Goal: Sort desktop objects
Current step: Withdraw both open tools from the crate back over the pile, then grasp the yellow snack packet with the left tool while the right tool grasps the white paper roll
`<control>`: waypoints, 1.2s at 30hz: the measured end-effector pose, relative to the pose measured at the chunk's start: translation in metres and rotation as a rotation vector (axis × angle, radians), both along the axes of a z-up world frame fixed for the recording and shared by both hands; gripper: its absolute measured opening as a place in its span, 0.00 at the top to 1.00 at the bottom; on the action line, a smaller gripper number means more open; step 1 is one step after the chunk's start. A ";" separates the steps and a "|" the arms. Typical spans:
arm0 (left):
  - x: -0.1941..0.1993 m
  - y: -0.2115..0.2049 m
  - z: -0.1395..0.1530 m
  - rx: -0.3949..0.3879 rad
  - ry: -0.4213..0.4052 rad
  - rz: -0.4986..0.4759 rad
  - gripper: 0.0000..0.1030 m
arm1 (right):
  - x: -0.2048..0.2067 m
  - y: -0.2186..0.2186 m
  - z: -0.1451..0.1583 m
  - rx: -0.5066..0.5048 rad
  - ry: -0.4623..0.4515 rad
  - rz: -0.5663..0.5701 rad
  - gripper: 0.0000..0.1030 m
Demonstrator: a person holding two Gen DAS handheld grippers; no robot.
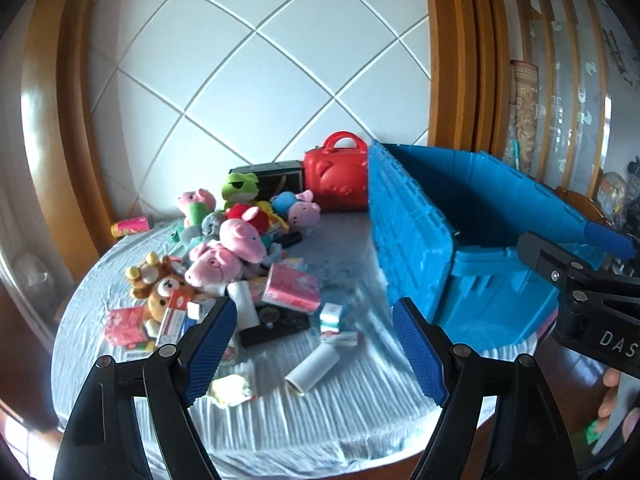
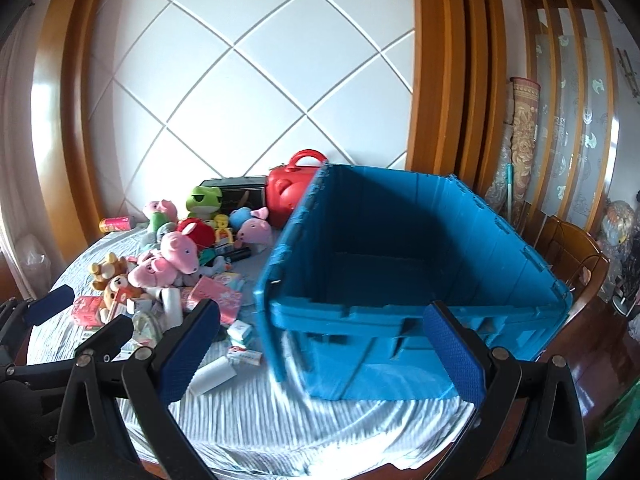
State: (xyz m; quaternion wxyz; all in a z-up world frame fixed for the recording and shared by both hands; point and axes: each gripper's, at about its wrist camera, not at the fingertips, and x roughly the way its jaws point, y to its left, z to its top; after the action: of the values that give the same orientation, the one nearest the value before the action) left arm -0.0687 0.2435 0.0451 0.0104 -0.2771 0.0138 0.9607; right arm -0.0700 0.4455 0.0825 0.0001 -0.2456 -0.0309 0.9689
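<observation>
1. A round tabletop (image 1: 328, 432) covered with a pale blue cloth is shown.
2. A large blue crate (image 2: 400, 280) is set on its right side; its inside appears empty, so sorting is judged barely begun.
3. A red case (image 1: 336, 178) is placed behind, touching the crate's far corner.
4. A pile of plush toys (image 1: 224, 240) is heaped left of the crate, with small boxes (image 1: 294, 290) and a white roll (image 1: 312, 370) scattered nearer; all are left to sort.
5. The left gripper (image 1: 312, 352) is held with fingers wide and empty, above the roll.
6. The right gripper (image 2: 320, 352) is held wide and empty before the crate's near wall.
</observation>
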 end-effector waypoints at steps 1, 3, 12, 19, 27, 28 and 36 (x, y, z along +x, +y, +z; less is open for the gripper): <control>0.003 -0.011 -0.004 -0.003 -0.003 0.013 0.22 | 0.003 -0.011 -0.002 0.004 0.006 0.003 0.00; 0.009 -0.035 -0.014 -0.010 -0.012 0.042 0.22 | 0.011 -0.035 -0.009 0.007 0.029 0.003 0.00; 0.002 -0.120 -0.089 -0.023 -0.165 0.185 0.22 | 0.004 -0.120 -0.080 -0.092 -0.039 0.162 0.00; -0.030 -0.139 -0.154 -0.007 -0.312 0.220 0.22 | -0.054 -0.149 -0.173 -0.101 -0.301 0.178 0.00; -0.082 -0.129 -0.217 -0.020 -0.433 0.219 0.22 | -0.119 -0.143 -0.246 -0.129 -0.482 0.103 0.00; -0.086 -0.129 -0.223 -0.023 -0.442 0.214 0.22 | -0.127 -0.142 -0.254 -0.137 -0.499 0.093 0.00; -0.122 -0.126 -0.272 -0.027 -0.541 0.130 0.37 | -0.160 -0.149 -0.298 -0.143 -0.608 0.024 0.00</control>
State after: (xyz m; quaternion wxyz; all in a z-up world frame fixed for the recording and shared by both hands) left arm -0.1907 0.1178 -0.2266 -0.0516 -0.5238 0.0056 0.8502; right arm -0.2300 0.2968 -0.2155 -0.0378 -0.5233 0.0356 0.8506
